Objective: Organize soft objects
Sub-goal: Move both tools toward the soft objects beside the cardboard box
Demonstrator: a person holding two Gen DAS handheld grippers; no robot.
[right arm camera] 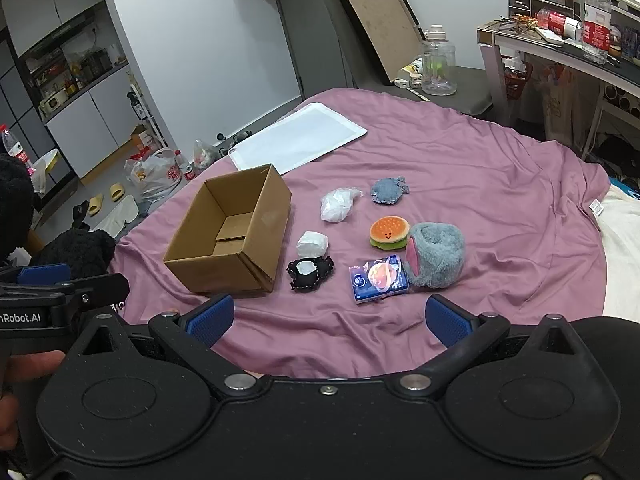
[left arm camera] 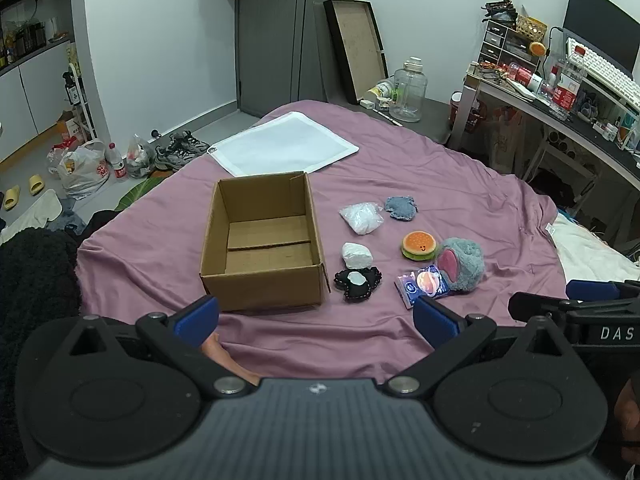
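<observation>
Shoes (left arm camera: pixel 180 150) beside bed (left arm camera: pixel 440 184) show from left wrist only.

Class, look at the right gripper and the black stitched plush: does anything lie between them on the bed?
Nothing visible does. Only bare purple bedsheet lies between the open right gripper and the black stitched plush. The cardboard box sits off to its left.

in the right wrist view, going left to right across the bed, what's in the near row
cardboard box → black patch with the white centre → blue tissue pack → grey fluffy plush. The white lump and the burger toy lie further back, so they are left out.
</observation>
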